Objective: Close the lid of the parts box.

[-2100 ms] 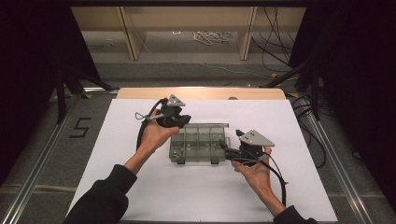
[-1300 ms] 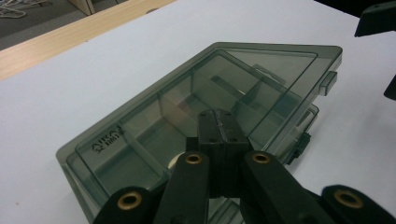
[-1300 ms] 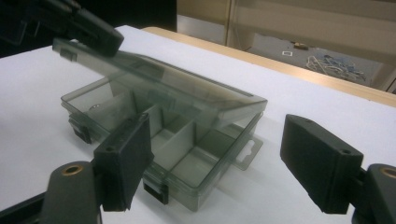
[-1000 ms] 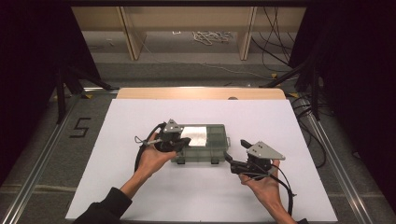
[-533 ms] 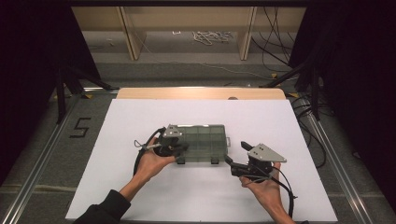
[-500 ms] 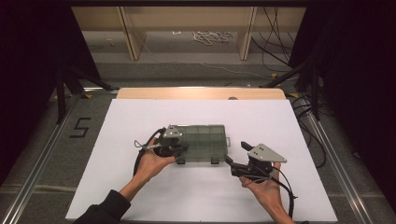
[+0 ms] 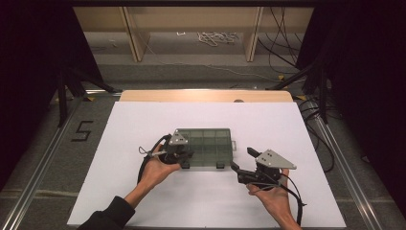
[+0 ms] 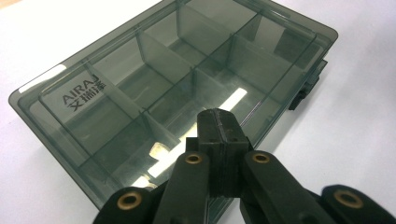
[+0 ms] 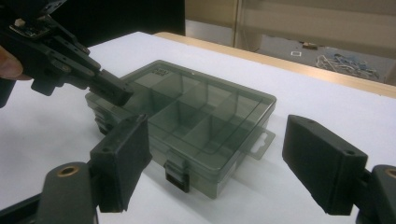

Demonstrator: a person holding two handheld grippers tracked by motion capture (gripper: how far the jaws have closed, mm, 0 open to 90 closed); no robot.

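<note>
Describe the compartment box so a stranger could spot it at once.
On the white table, between the person's two hand-held grippers, lies a flat organiser box. It is smoky transparent plastic, lid closed, with divider walls showing through, black latches on its near edge and white lettering in one lid corner.

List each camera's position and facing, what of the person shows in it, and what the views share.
High view: above the person's side, facing forward and down at the white table; both forearms, left tool, right tool.
Left gripper view: on the left tool, jaws shut, over the lid of the compartment box.
Right gripper view: on the right tool, jaws open, level toward the box's latches.
Shared: the compartment box.
</note>
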